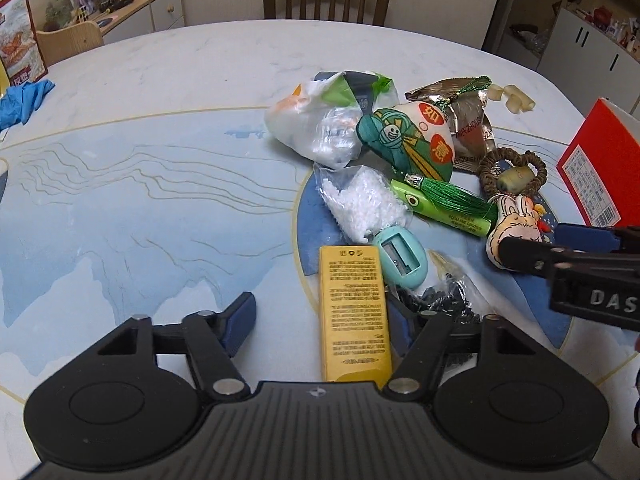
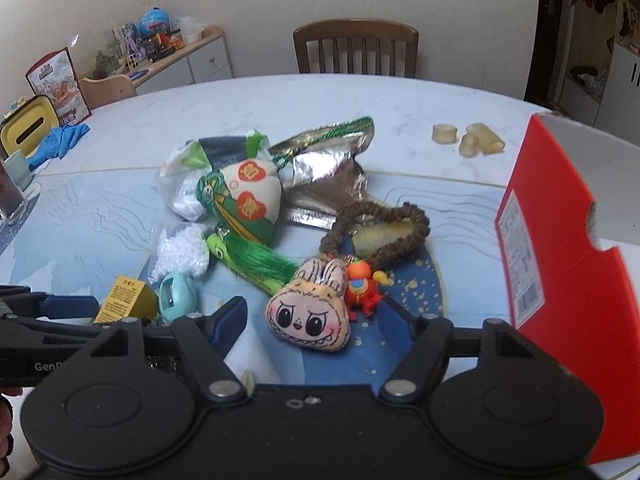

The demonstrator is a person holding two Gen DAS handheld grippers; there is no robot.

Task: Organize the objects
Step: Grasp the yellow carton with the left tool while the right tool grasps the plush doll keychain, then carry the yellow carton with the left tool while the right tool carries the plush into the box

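1. Left claw [image 1: 322, 320] spread wide, holding nothing, straddling the near end of the yellow box [image 1: 354, 312] lying flat on the tabletop [image 1: 140, 140].
2. Right claw [image 2: 320, 322] also spread and empty, low over the tabletop, with the plush rabbit [image 2: 310, 312] lying between its fingers.
3. Box: probably light, stiff card with smooth faces; best pinched across the two long sides, gently so as not to crush.
4. Rabbit: soft and squashy, likely light; tied to a woven loop [image 2: 380, 228] and an orange charm [image 2: 362, 294], so expect those to drag along. Best squeezed across the middle of the face.
5. Just beyond the box: teal sharpener [image 1: 400, 258], hard, rounded, likely slippery; a bag of black bits [image 1: 440, 300] touching the box, floppy.
6. Farther out: bag of white beads [image 1: 360, 204], green tassel [image 1: 452, 196], foil pouch [image 2: 328, 168], all limp and crinkly.
7. Red carton [image 2: 556, 240] standing open at the right, a likely destination.
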